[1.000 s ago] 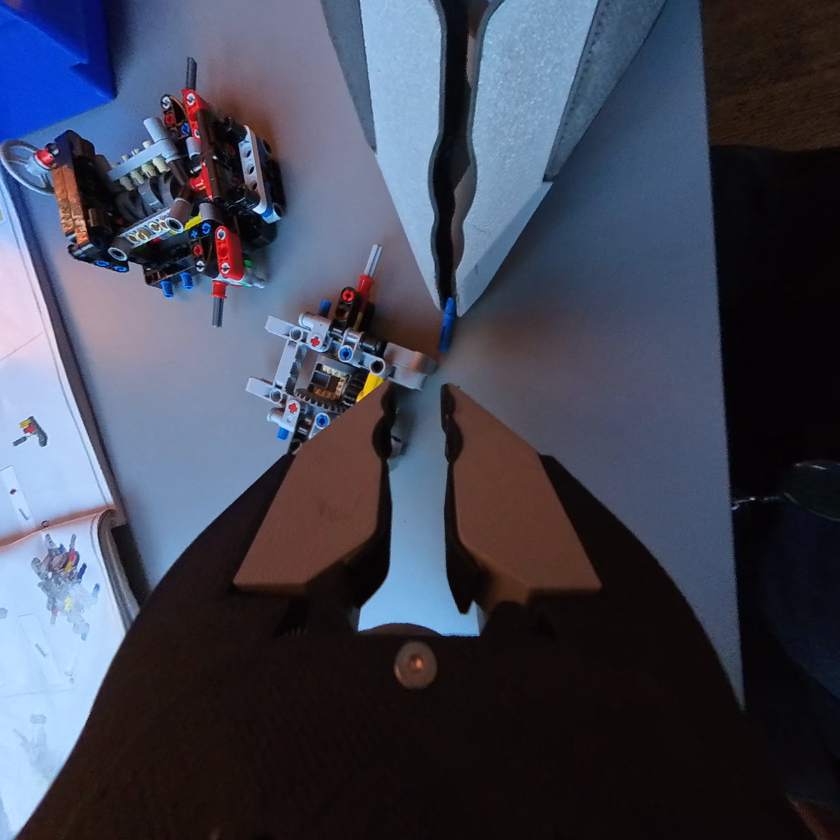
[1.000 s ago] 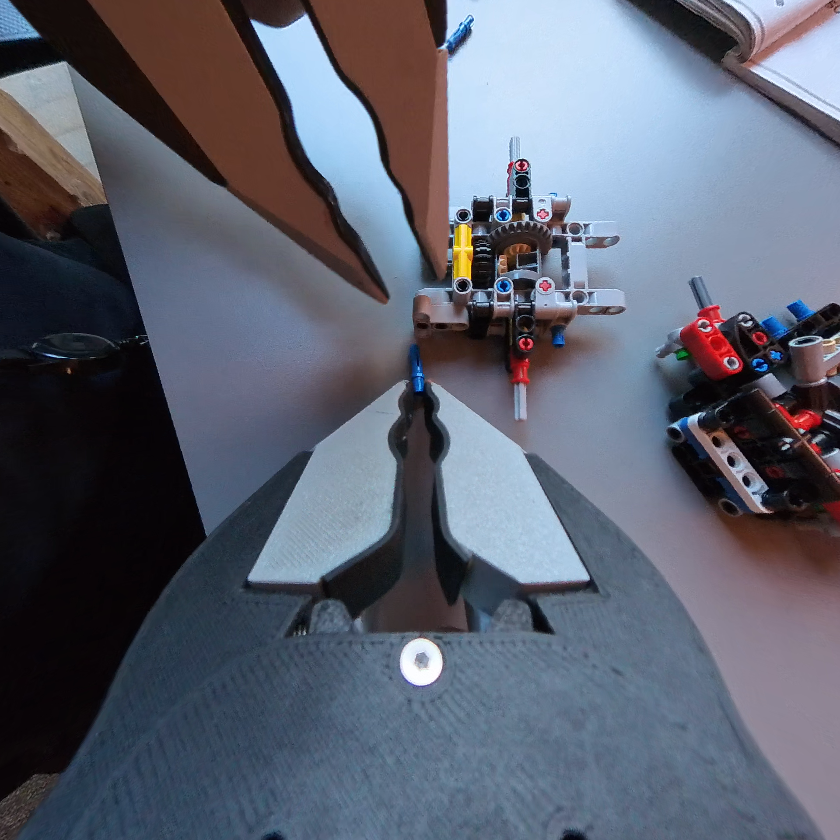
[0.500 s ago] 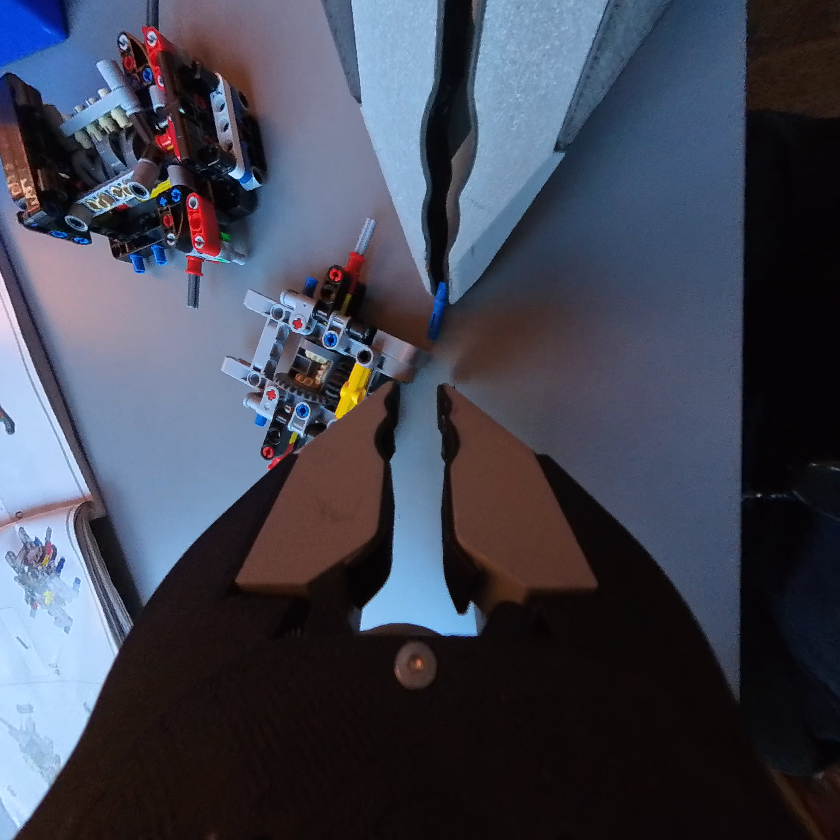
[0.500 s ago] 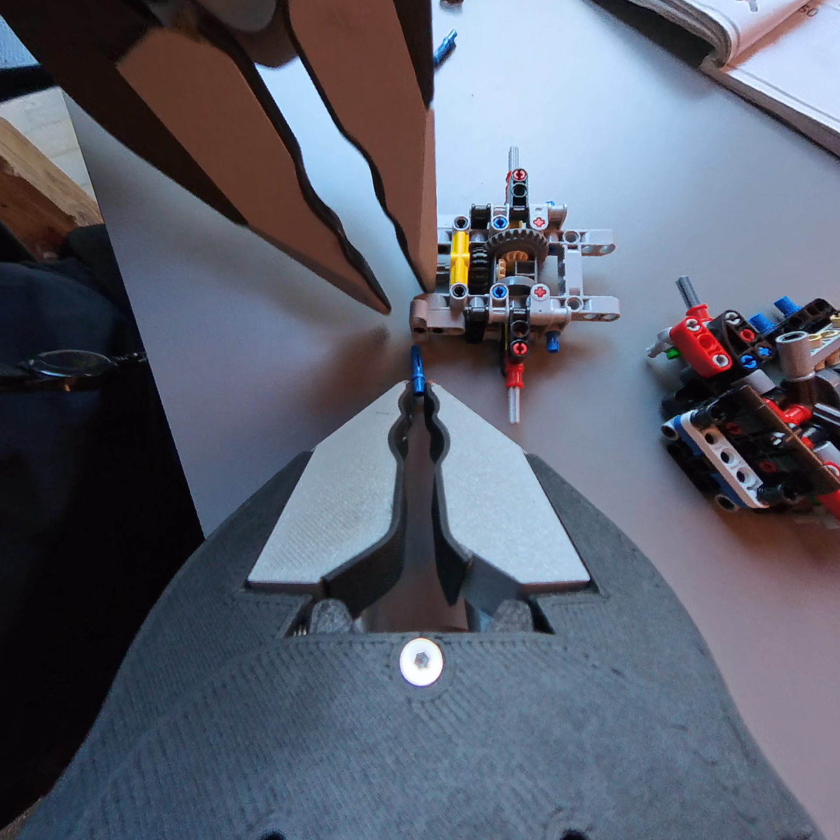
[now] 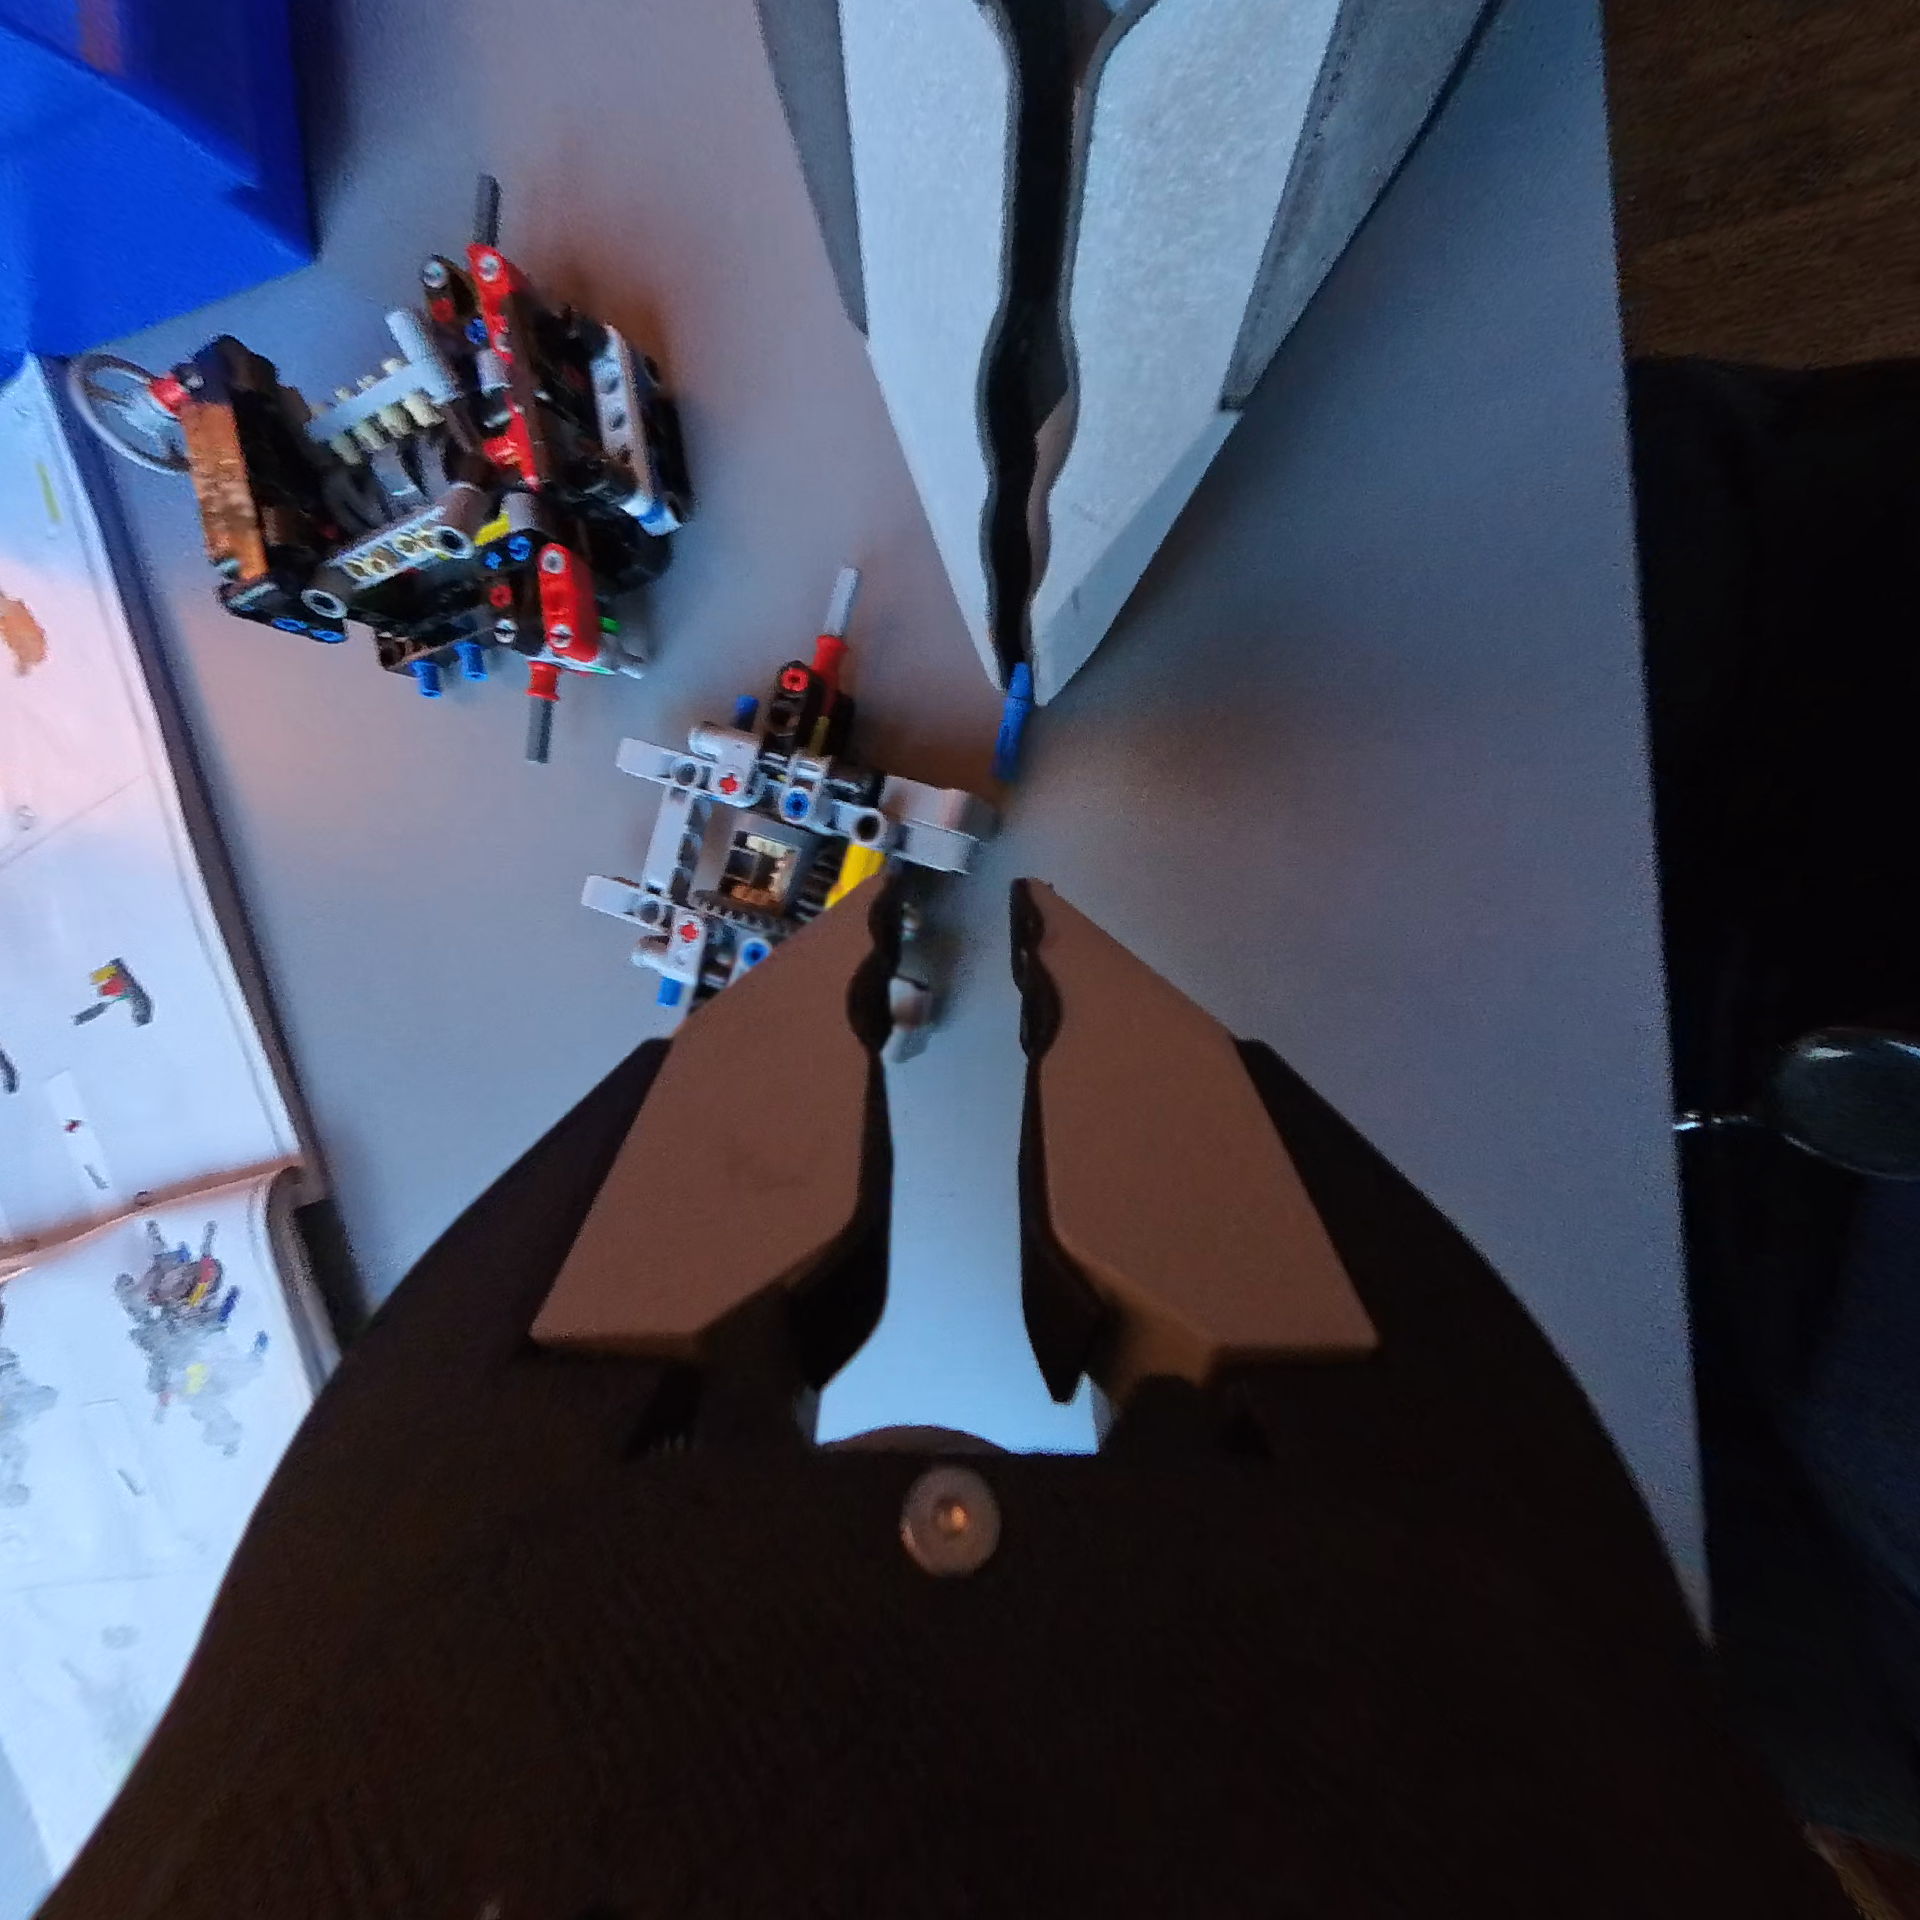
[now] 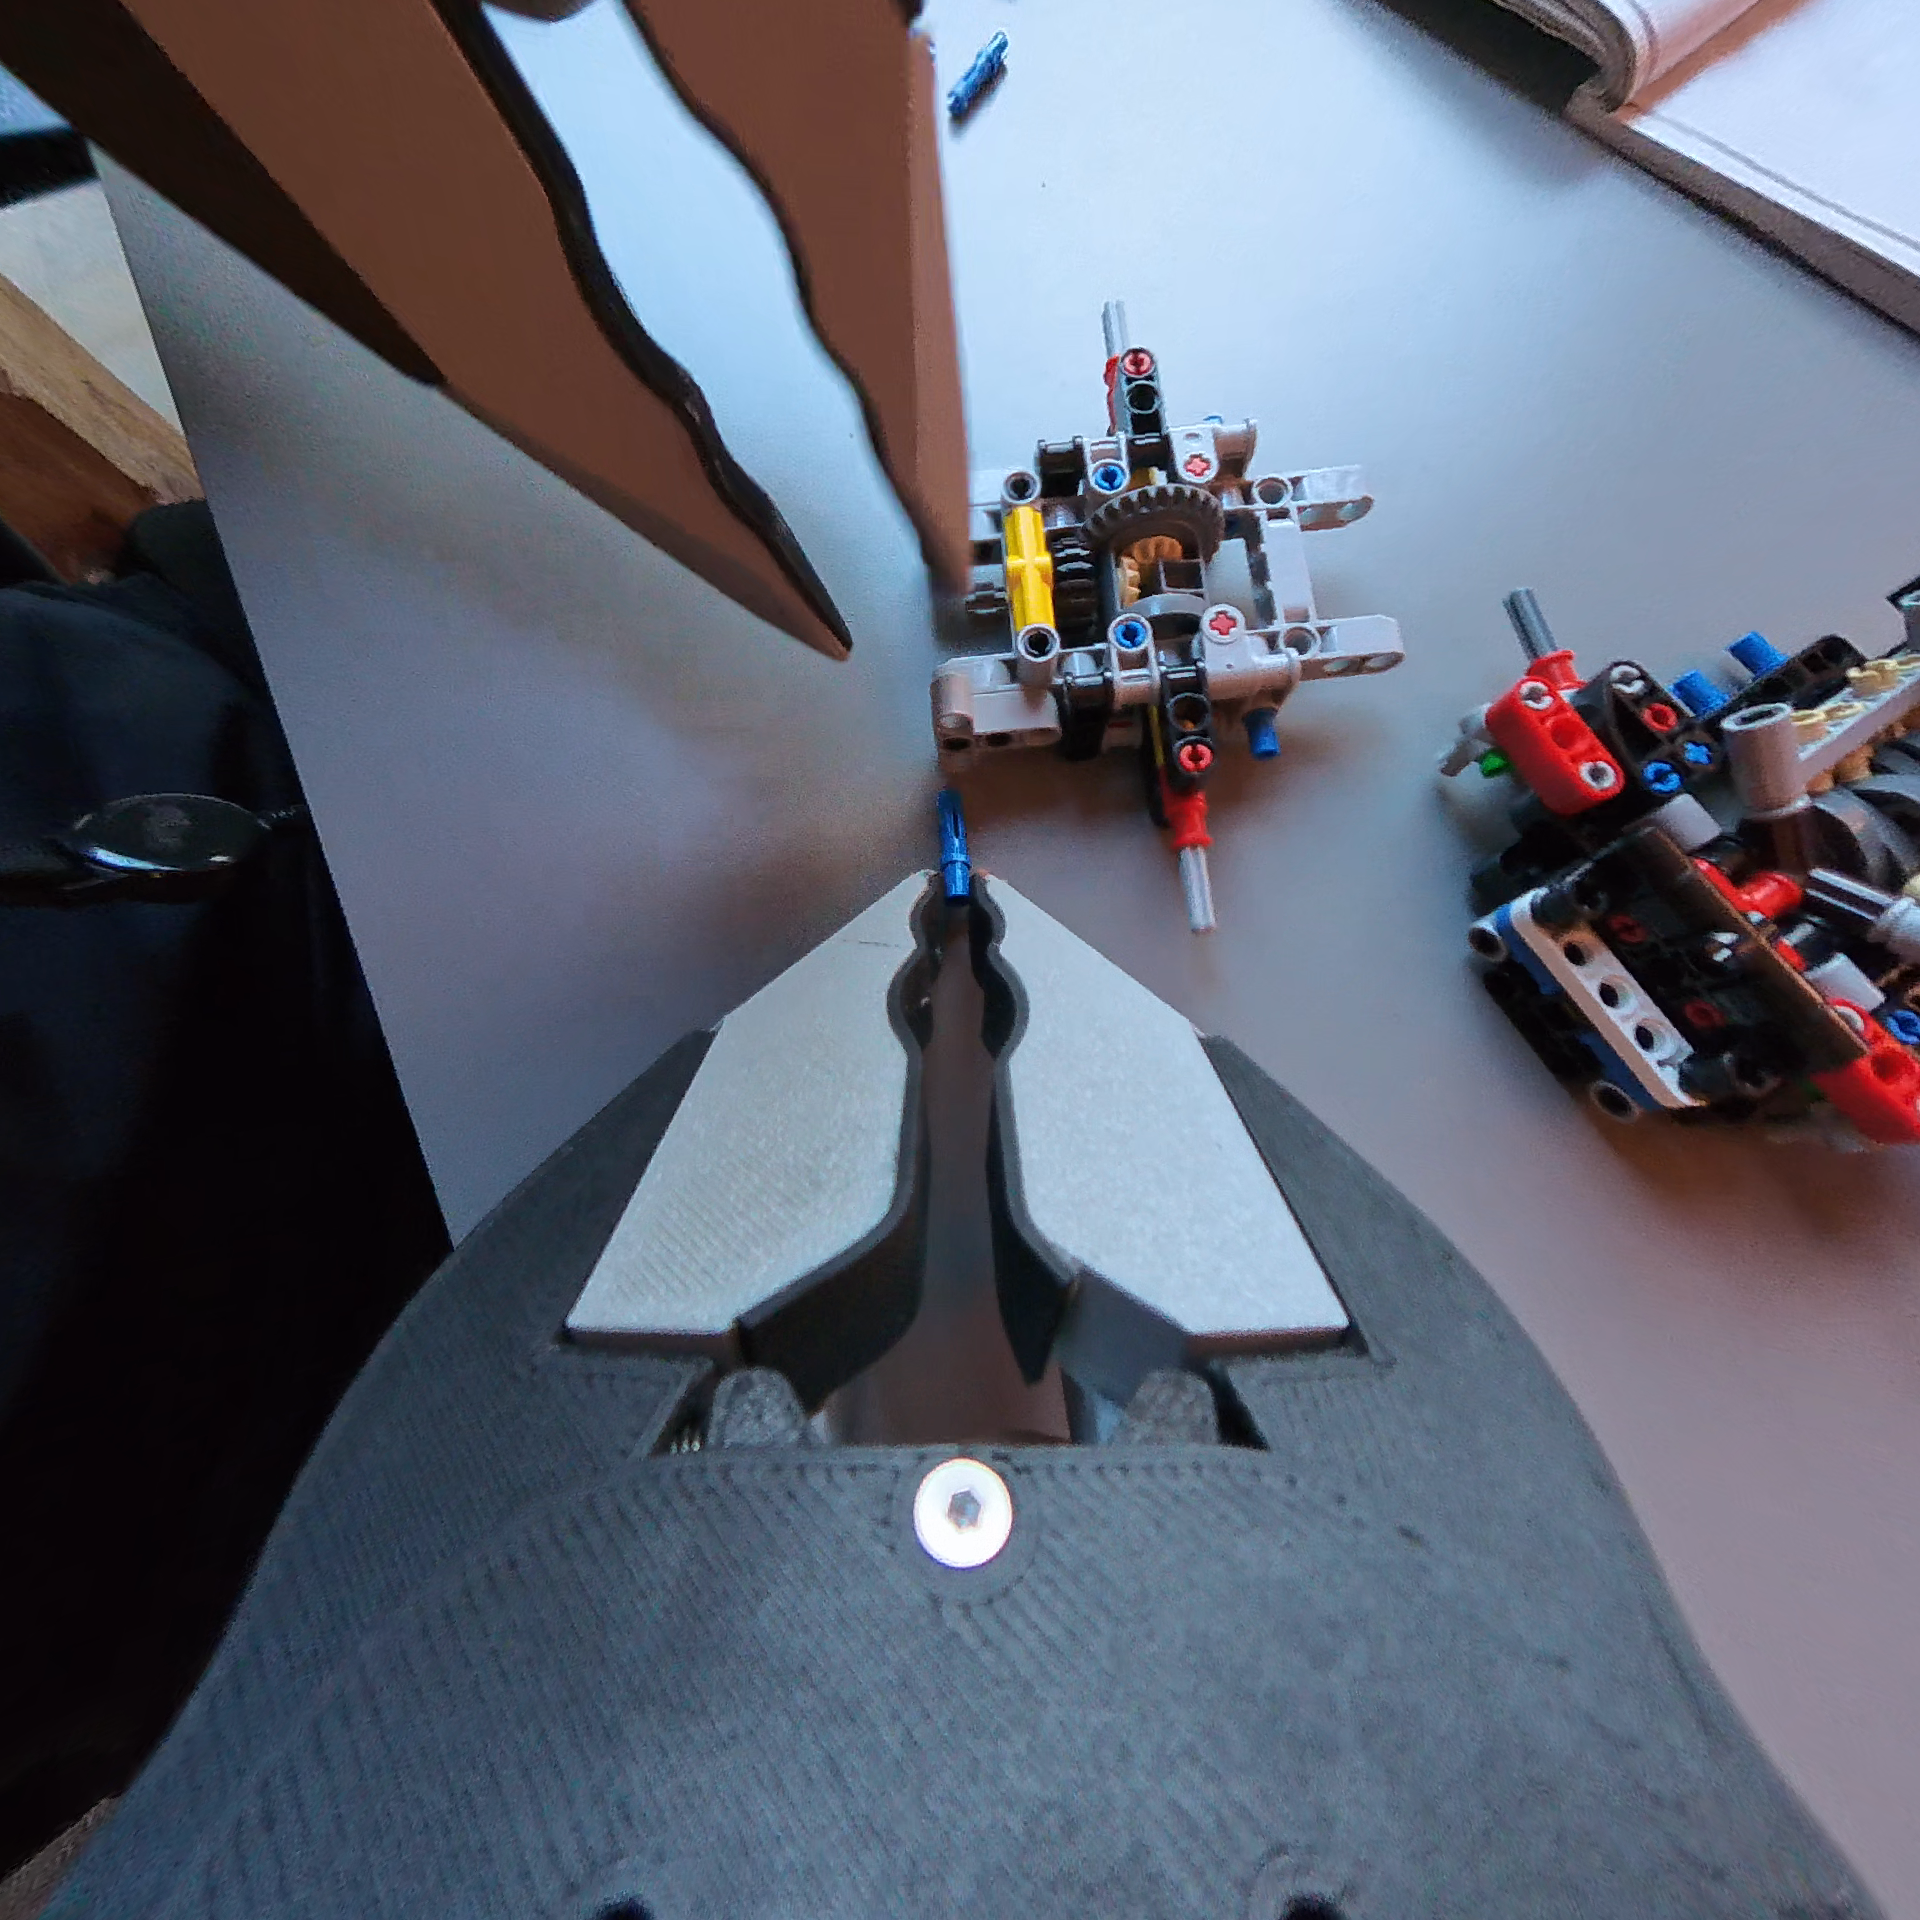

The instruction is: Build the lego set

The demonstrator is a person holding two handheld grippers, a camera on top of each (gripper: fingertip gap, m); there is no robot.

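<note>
My right gripper [image 6: 954, 888] is shut on a small blue pin [image 6: 952, 847] that sticks out past its tips, just above the grey table [image 6: 582, 727]. The pin points at the grey end of a small frame assembly with a gear and a yellow piece [image 6: 1153, 592]. In the left wrist view the pin [image 5: 1013, 717] shows at the right gripper's grey tips. My left gripper [image 5: 951, 894] is open with nothing pressed between its pads. Its left finger [image 5: 790, 1039] overlaps the near corner of the frame assembly [image 5: 769, 842]. From the right wrist view, the left gripper's brown fingers [image 6: 914, 312] reach down beside the assembly.
A larger black, red and grey assembly [image 5: 436, 488] lies farther left, also in the right wrist view [image 6: 1704, 883]. An open instruction booklet [image 5: 104, 1247] and a blue box [image 5: 135, 156] lie beyond it. A loose blue pin [image 6: 977, 73] lies far off. The table edge [image 5: 1631, 831] runs close by, with dark clothing past it.
My left gripper's jaws have opened a little wider and shifted over the frame assembly's corner. My right gripper still grips the blue pin, close to the assembly's grey end.
</note>
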